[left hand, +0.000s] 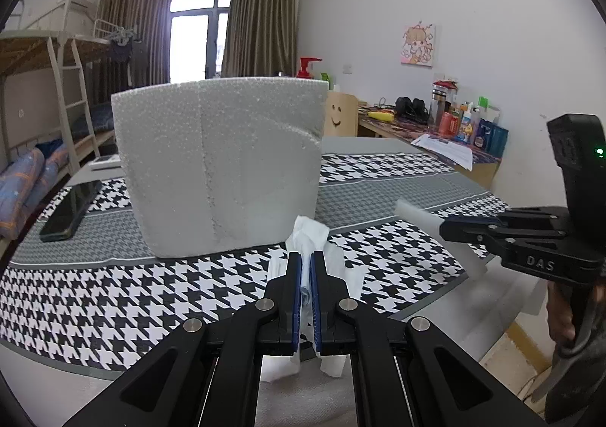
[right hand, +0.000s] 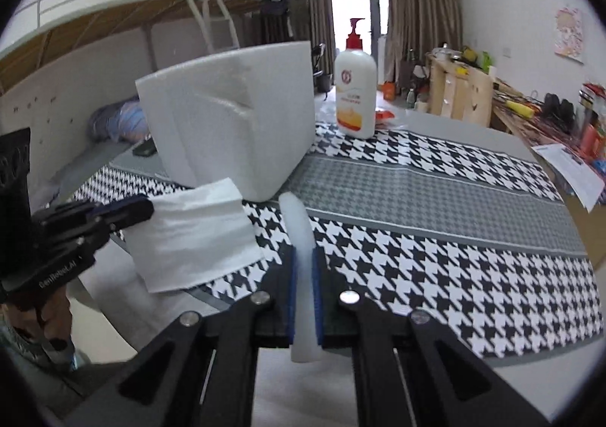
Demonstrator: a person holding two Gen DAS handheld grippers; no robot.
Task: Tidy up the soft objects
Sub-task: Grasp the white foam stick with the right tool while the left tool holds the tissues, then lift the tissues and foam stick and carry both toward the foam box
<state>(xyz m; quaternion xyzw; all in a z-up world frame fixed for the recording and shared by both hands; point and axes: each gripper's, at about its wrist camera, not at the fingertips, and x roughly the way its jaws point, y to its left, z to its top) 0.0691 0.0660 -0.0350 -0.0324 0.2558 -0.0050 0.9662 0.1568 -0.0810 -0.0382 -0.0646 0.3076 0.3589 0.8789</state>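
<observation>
The left tongs (left hand: 306, 268) are closed nearly flat on a crumpled white paper tissue (right hand: 191, 234), their blue-padded fingers (left hand: 297, 290) pinching one edge so that the rest of the sheet hangs loose beside the near edge of the tabletop (right hand: 435, 192), which is covered in a black-and-white houndstooth cloth. The right tongs (right hand: 304, 268) are likewise clamped on a thin strip of translucent white foam (right hand: 299, 234), which sticks out past the fingertips and leans over the cloth. From the left wrist view the same strip shows in the right tongs out to the side, held clear of the surface.

Just beyond both sets of tongs stands a large white polystyrene foam block (left hand: 219, 165), upright on the cloth, with a notch cut in one face. Behind it is a white pump bottle with a red dispenser head (right hand: 355, 94), and a dark smartphone (left hand: 72, 209) lies flat to the block's left.

Both held items are light and limp, so the risks are of slipping and snagging. The tissue is gripped by an edge only and could tear or slide free if swung quickly. The foam strip's free end could catch the block, which looks light enough to tip or skid, possibly toward the bottle behind it.
</observation>
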